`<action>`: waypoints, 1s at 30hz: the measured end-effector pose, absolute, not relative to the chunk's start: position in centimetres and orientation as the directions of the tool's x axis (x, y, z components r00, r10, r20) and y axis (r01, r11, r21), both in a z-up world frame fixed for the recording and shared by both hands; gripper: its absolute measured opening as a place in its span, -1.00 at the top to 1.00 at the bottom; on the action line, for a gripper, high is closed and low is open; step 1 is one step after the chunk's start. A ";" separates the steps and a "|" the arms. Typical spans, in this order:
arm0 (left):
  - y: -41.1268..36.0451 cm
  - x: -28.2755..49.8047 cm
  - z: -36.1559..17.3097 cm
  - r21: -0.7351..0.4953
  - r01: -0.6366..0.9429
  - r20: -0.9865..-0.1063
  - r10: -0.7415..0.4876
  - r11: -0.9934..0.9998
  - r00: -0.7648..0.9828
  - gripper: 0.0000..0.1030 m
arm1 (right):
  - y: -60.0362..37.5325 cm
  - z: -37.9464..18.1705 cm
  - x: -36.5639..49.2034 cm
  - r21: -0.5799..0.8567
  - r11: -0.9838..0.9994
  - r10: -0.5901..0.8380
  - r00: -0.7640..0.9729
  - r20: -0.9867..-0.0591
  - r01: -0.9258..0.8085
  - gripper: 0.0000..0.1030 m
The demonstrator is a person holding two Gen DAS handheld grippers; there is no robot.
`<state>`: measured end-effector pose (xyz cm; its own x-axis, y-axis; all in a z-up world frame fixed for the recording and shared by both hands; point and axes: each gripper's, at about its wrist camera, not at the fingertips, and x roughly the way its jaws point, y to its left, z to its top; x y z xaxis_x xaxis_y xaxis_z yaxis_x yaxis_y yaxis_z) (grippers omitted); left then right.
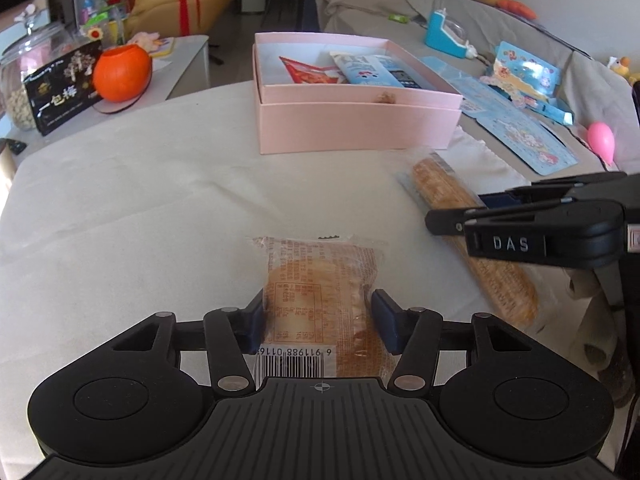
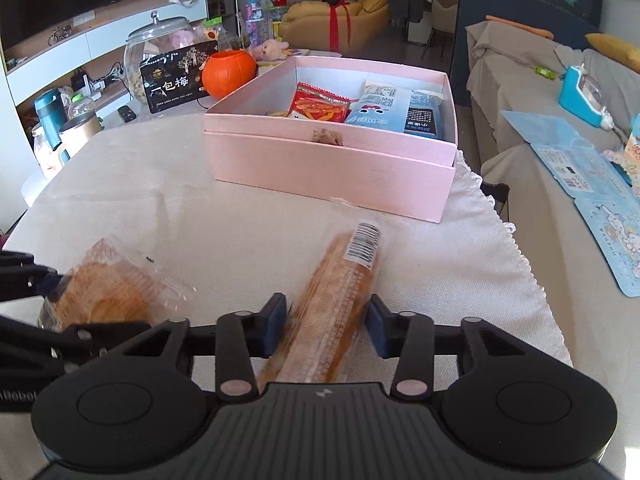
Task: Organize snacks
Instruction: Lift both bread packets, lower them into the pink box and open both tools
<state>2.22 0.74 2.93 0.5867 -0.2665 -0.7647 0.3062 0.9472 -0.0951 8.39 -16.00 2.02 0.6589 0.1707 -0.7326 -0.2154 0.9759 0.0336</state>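
The left tongs [image 1: 318, 322] squeeze the flat cake pack [image 1: 320, 280]. The right tongs [image 2: 326, 330] squeeze the long bread stick [image 2: 336, 308]. Both lie on the desk [image 1: 140, 200], probably bound for the pink box [image 2: 320, 160] ahead.

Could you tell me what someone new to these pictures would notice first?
Probably the pink box at the far side of the cloth-covered table, open, with a few snack packets inside. Nearer, the left gripper straddles a flat wrapped pastry, and the right gripper straddles a long wrapped bread stick lying beside it.
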 end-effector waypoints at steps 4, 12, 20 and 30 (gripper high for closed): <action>1.6 1.1 4.7 -0.108 0.288 -0.735 -0.271 0.952 0.621 -0.08 | -17.2 4.0 8.6 0.073 0.968 0.208 0.608 -0.766 -0.240 0.40; 2.3 1.6 13.9 -0.188 0.288 -0.490 -0.344 0.939 0.801 -0.07 | -21.9 13.4 7.9 0.123 0.962 0.262 0.692 -0.673 -0.244 0.43; -0.7 10.1 21.6 -0.183 0.393 -0.304 -0.432 0.901 0.849 -0.09 | -22.5 23.5 10.8 0.086 0.959 0.272 0.798 -0.539 -0.269 0.44; 0.2 24.5 9.8 -0.422 0.269 -0.529 -0.476 0.866 0.702 -0.06 | -21.7 18.4 24.9 0.295 0.941 0.333 0.593 -0.733 -0.164 0.15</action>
